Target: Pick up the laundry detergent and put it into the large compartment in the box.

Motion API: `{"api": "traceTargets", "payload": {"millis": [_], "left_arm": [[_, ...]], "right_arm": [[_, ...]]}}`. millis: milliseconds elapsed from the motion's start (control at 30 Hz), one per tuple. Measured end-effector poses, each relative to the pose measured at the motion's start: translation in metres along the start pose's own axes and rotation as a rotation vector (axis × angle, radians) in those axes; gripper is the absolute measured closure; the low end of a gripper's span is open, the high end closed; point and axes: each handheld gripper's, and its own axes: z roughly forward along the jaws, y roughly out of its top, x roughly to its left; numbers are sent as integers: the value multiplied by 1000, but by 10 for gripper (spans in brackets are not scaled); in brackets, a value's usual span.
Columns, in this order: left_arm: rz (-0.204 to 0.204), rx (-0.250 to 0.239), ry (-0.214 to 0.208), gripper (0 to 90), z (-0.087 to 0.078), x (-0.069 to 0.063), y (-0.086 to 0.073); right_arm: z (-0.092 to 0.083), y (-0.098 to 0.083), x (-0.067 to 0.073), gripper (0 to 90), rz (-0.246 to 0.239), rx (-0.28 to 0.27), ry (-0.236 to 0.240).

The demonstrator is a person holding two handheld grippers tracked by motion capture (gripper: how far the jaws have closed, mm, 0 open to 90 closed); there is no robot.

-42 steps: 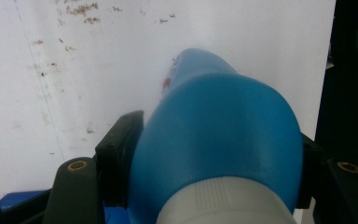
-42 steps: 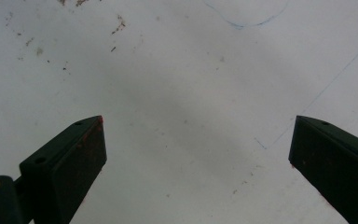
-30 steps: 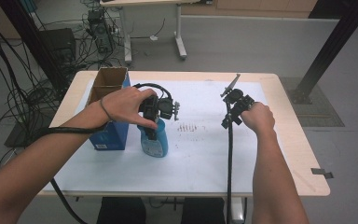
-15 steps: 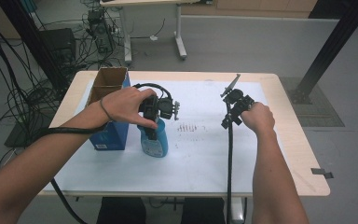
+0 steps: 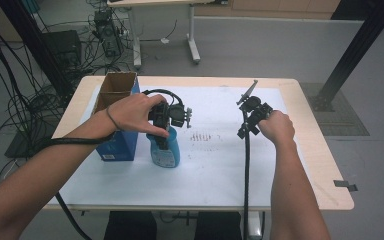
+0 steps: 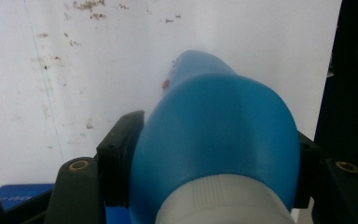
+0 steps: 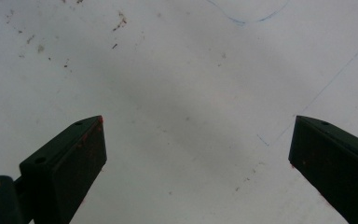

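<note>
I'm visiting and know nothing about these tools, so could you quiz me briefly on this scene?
1. True or false: the left gripper is clamped on the blue bottle.
2. What stands beside the bottle, on the table's left? A) open cardboard box B) mug C) bowl
3. Fill in: the right gripper has its jaws ____ over the white sheet.

Key: 1 true; 2 A, the cardboard box; 3 open, nothing between them.

A blue bottle (image 5: pixel 165 150) with white cap stands upright beside the box (image 5: pixel 114 117).
</note>
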Motion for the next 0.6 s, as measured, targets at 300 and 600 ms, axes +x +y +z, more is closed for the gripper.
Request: {"api": "traceTargets", "payload": {"millis": [300, 600], "left_arm": [[-33, -25, -31, 364, -8, 2, 0], [-63, -36, -17, 364, -32, -2, 4]], "right_arm": [[-2, -2, 1, 40, -3, -5, -3], [-5, -3, 3, 40, -8, -12, -7]]}}
